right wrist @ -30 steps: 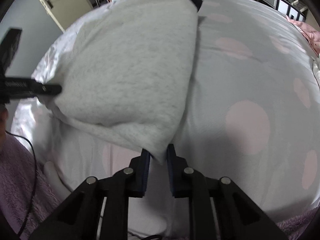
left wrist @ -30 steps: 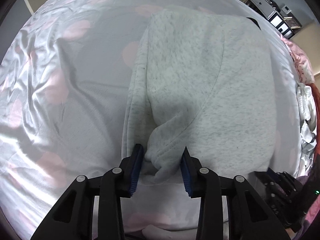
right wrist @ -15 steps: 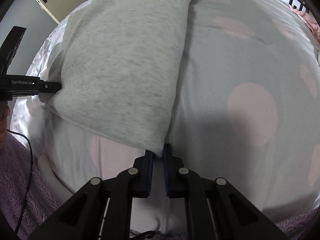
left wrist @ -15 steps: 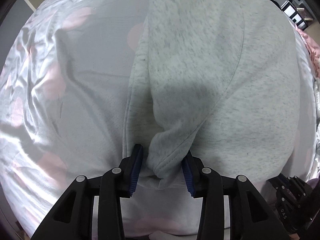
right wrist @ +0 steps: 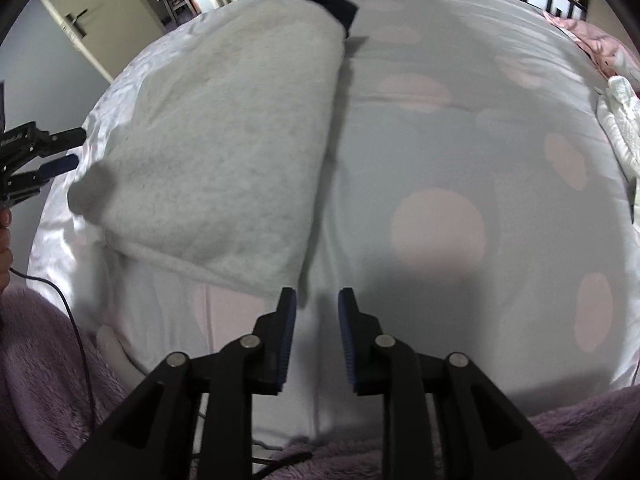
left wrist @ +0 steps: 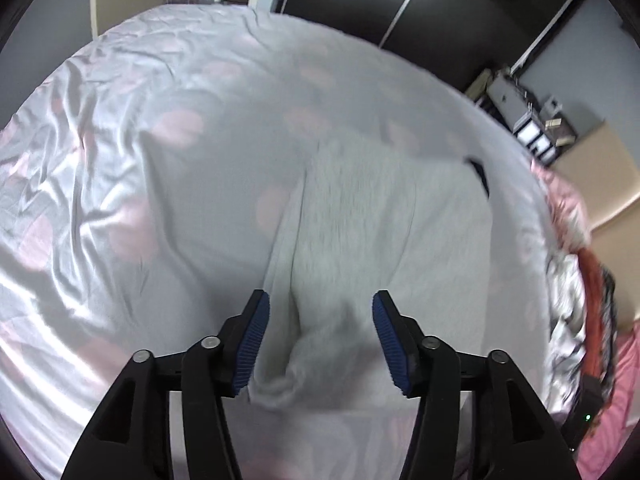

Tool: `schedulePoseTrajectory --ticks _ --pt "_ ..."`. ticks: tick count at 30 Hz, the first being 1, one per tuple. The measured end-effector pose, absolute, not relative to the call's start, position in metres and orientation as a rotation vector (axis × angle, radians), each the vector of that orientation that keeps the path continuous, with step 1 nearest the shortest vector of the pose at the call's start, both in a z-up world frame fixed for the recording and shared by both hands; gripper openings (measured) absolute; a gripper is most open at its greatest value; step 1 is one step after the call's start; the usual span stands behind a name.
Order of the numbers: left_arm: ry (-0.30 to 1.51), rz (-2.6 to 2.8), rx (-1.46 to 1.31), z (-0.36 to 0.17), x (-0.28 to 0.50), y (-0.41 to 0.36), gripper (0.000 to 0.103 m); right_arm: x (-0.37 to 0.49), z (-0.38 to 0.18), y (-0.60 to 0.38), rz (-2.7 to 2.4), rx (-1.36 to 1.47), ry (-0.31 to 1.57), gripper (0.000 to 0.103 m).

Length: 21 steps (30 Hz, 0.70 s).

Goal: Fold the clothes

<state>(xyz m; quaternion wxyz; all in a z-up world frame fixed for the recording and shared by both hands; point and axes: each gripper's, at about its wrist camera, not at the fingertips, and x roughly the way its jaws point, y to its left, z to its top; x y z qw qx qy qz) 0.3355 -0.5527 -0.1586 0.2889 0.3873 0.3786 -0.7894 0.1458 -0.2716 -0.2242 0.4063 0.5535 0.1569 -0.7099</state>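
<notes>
Grey folded sweatshirt (right wrist: 236, 152) lies on polka-dot bed (right wrist: 440, 168), just ahead of both grippers; left gripper (left wrist: 320, 316) spread wide, right gripper (right wrist: 316, 308) parted, neither holding cloth.

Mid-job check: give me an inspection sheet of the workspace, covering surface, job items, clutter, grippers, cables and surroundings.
Surface: bed sheet, white with pink dots, creased toward the left in the left wrist view.
Job's things: grey garment lying folded on the sheet, dark neck trim at its far end.
Clutter: pink bedding and a white cloth at the bed's right edge.
Grippers: left gripper open, straddling the garment's near corner; right gripper open, just off the garment's near corner.
Cables: thin dark cable over the purple fleece.
Surroundings: door, dark wardrobe, shelving.
</notes>
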Motion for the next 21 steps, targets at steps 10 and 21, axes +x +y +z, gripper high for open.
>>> schedulePoseTrajectory --ticks 10,21 --pt "0.925 -2.133 1.146 -0.210 0.253 -0.600 0.066 0.068 -0.194 -0.361 -1.750 1.298 0.224 0.061" --pt "1.101 -2.196 1.219 -0.256 0.239 -0.634 0.079 0.019 -0.269 -0.415 -1.587 1.315 0.048 0.077"
